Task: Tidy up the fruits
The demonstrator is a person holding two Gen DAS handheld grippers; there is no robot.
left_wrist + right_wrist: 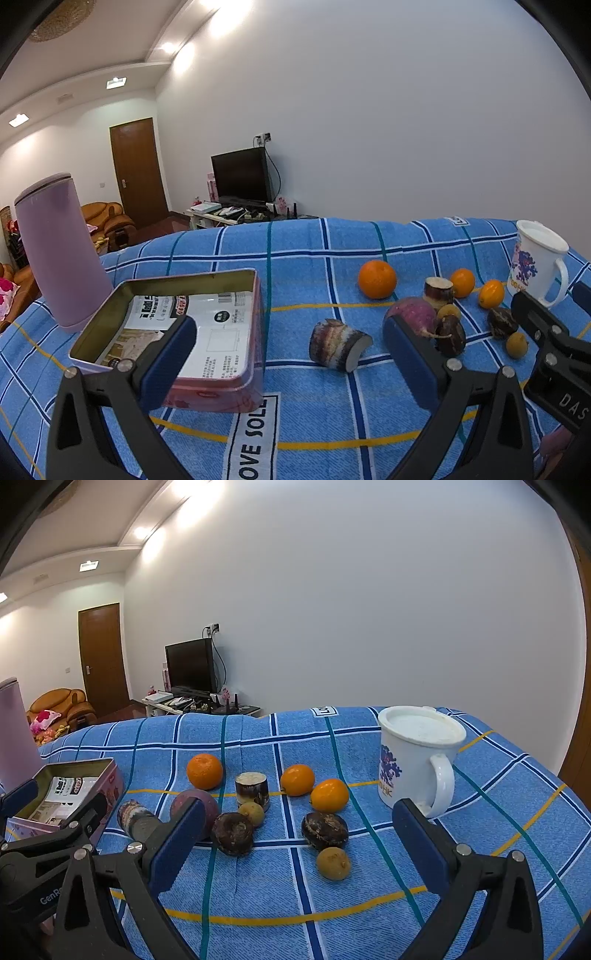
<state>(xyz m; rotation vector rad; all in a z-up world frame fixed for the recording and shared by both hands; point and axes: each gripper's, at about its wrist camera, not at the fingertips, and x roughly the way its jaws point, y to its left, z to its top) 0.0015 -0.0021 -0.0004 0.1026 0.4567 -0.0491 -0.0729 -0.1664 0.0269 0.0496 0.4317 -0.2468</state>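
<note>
Fruits lie loose on the blue cloth (369,904), none held: your right gripper (299,834) stands wide open, a dark round fruit (324,830) and small tan one (333,863) just ahead between its jaws. Your left gripper (288,354) gapes empty too, the tin (236,391) by its left jaw. Lower squarely and centre one fruit before closing.

Your left gripper (291,356) and right gripper (299,843) both tilt slightly downward, jaws spread wide with nothing between the pads, side by side.
</note>
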